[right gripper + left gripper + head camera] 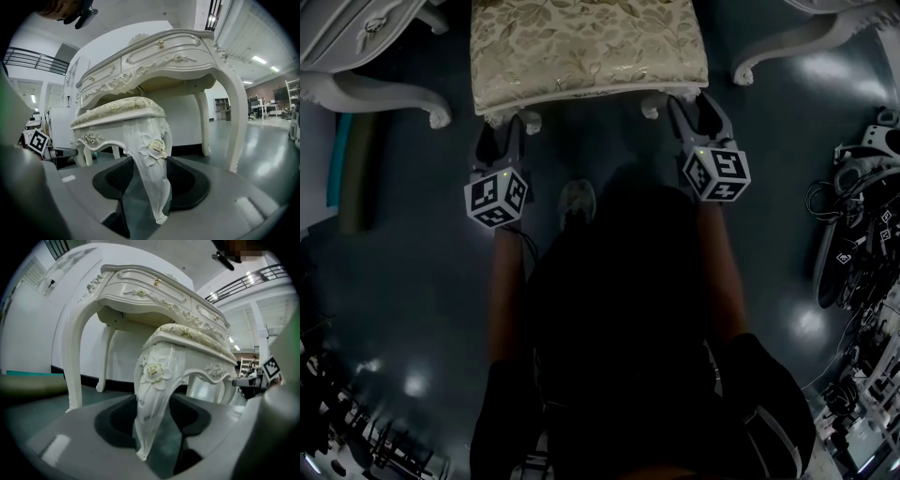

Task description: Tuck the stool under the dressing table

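The stool (586, 47) is seen at the top centre of the head view, standing on the dark floor (412, 309) between two curved white legs of the desk (384, 92), one at the upper left and one at the upper right. Its seat is covered in pale cloth with a leaf pattern, and its far edge is cut off by the top of the frame, so how far it reaches under the desk cannot be told.

The left hand-held gripper (508, 131) is held low at the stool's near left corner. In the left gripper view its jaws are closed on the carved white stool leg (152, 399), which fills the gap between the dark pads just below a rose ornament. The right hand-held gripper (689, 108) is placed the same way at the near right corner, and in the right gripper view the other near leg (152, 173) is pinched between its pads.

In both gripper views the desk is seen behind and above the stool, its drawer fronts higher than the seat.

A shoe (577, 202) is seen on the floor between the two grippers, below the stool. A green roll (356, 169) lies at the left edge, and a tangle of cables (853, 244) at the right edge.
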